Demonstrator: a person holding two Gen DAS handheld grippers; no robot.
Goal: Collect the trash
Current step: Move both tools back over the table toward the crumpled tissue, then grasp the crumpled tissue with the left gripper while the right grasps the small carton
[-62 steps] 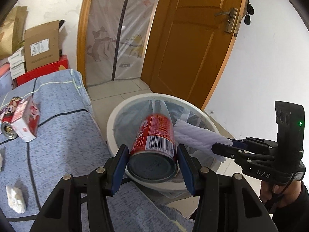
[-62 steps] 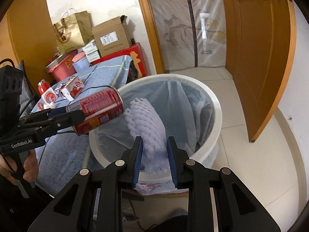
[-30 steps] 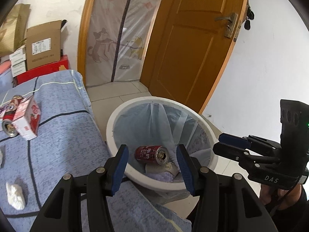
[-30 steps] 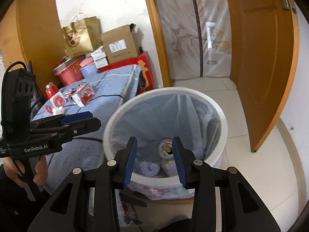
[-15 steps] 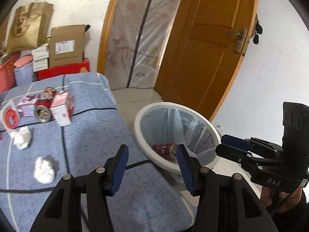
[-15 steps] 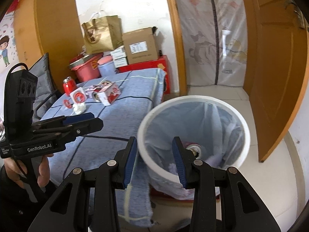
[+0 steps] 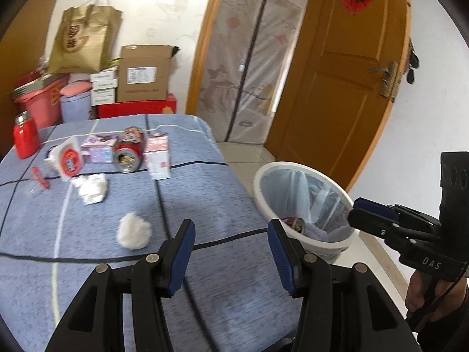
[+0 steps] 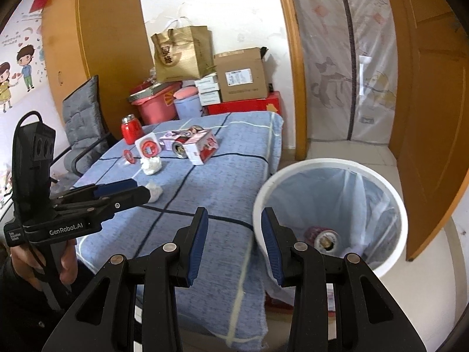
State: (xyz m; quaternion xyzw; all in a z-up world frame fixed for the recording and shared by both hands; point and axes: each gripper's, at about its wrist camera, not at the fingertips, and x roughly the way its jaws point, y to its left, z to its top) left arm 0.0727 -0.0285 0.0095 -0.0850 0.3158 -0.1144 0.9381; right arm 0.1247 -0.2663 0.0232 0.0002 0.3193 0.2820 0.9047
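Note:
My left gripper point(image 7: 231, 234) is open and empty over the blue-clothed table point(image 7: 205, 278). Just left of its fingers lies a white tissue ball point(image 7: 134, 234), with a crumpled tissue point(image 7: 91, 187) farther back. Behind them a red can point(image 7: 129, 154) lies on its side between a milk carton point(image 7: 158, 158) and a purple box point(image 7: 98, 149). My right gripper point(image 8: 234, 220) is open with nothing between its fingers, over the table's edge next to the white bin point(image 8: 258, 205). Another red can point(image 8: 324, 236) lies at the bottom of the bin.
A red jar point(image 7: 25, 138) and a red-and-white pack point(image 7: 69, 161) stand at the table's far left. Boxes, tubs and a gold paper bag point(image 7: 85, 41) are stacked against the back wall. A grey chair point(image 8: 85, 123) sits left of the table, a wooden door point(image 7: 346, 88) to the right.
The can and the white foam sleeve left my grippers and now lie in the bin. Both grippers have pulled back and swung left from the bin toward the table.

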